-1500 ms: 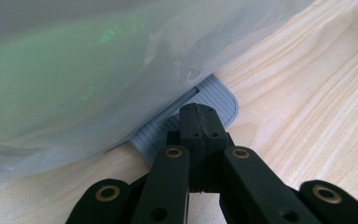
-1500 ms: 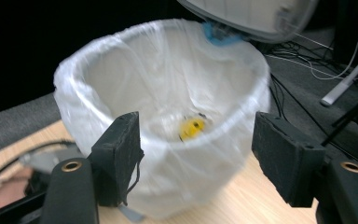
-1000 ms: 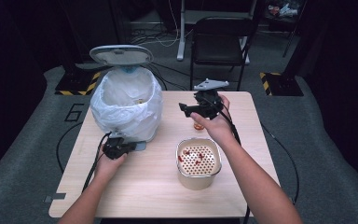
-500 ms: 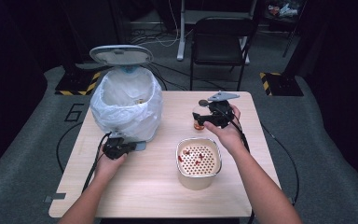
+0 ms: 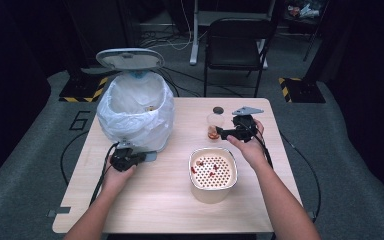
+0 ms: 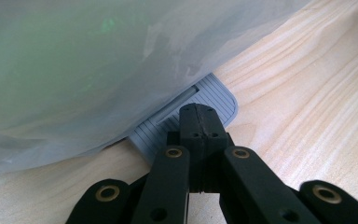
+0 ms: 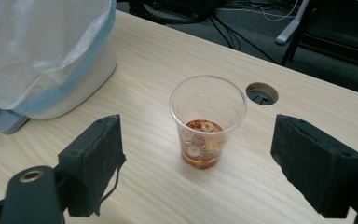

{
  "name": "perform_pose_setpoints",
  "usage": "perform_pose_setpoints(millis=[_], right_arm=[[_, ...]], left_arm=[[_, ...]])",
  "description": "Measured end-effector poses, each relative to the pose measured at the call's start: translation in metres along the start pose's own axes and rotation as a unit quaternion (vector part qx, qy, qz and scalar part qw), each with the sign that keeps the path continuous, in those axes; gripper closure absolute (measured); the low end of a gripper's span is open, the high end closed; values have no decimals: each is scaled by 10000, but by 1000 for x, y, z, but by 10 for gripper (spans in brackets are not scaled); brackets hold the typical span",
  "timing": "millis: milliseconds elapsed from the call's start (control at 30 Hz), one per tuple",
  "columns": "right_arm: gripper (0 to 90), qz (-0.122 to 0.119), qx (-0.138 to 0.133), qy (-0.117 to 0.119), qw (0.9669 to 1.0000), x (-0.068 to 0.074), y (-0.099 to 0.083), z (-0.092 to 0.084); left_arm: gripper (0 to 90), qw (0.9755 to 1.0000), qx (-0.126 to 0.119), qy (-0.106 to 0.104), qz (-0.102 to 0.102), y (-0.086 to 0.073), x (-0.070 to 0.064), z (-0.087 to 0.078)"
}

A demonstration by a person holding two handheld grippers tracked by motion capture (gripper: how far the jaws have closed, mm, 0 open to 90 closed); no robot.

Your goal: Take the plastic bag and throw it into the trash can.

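At the left of the high view, keep your left gripper (image 5: pixel 130 159), jaws shut and empty, pressed on the bin pedal (image 6: pixel 186 119). At centre right, your right gripper (image 5: pixel 221 132) has just been opening, its jaws clear of the plastic cup (image 7: pixel 208 127) standing between them. Back straight off. Its own view shows reddish dregs; the high view shows the strainer bowl (image 5: pixel 213 170).

Black folding chair (image 5: pixel 235 47) beyond the wooden table (image 5: pixel 175 210) (cables (image 5: pixel 180 37) on floor)
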State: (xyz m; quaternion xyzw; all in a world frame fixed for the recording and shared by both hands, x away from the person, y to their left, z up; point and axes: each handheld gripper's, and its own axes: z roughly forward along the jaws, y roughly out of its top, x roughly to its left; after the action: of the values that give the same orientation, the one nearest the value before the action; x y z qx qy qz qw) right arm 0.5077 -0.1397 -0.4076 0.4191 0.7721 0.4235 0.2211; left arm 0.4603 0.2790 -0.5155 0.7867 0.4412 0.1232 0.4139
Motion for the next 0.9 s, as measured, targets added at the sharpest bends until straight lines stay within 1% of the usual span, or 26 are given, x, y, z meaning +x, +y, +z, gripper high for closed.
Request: perform_pose_setpoints(millis=[33,200,233,400,433,500,533,567,600,667,700,733,800,900], right_arm=[[161,-16,-13,6,10000,-1,-1,1],[155,68,-47,-1,10000,-5,-7,6],[151,35,-69,-18,10000,-6,-8,7],[139,54,-34,-47,10000,-9,-13,16],[139,85,-14,-54,9999,-9,-14,18],[137,38,1,-45,10000,-11,-14,24],[135,67,24,-54,10000,-11,-15,27],[127,39,48,-65,10000,-12,-14,30],[118,63,72,-84,9999,-12,-14,33],[109,9,89,-84,9999,-13,-14,39],[101,25,110,-90,9999,-13,-14,42],[94,7,117,-106,9999,-13,-13,44],[91,38,134,-114,9998,-15,-13,49],[90,125,134,-65,9998,-18,-15,56]], left_arm=[[900,10000,4,0,11,0,0,0],[900,10000,-2,1,-4,0,-1,0],[900,10000,-4,8,12,0,0,0],[900,10000,19,0,9,0,0,-1],[900,10000,17,0,2,0,0,-1],[900,10000,-1,7,-1,0,0,0],[900,10000,5,9,4,0,-1,0],[900,10000,7,7,0,0,-1,0],[900,10000,13,29,34,0,0,-1],[900,10000,12,18,28,-1,-1,-1],[900,10000,38,6,26,-1,0,-1],[900,10000,2,13,17,-1,0,-1],[900,10000,6,5,28,-1,0,-1],[900,10000,-21,8,89,-1,1,-1]])
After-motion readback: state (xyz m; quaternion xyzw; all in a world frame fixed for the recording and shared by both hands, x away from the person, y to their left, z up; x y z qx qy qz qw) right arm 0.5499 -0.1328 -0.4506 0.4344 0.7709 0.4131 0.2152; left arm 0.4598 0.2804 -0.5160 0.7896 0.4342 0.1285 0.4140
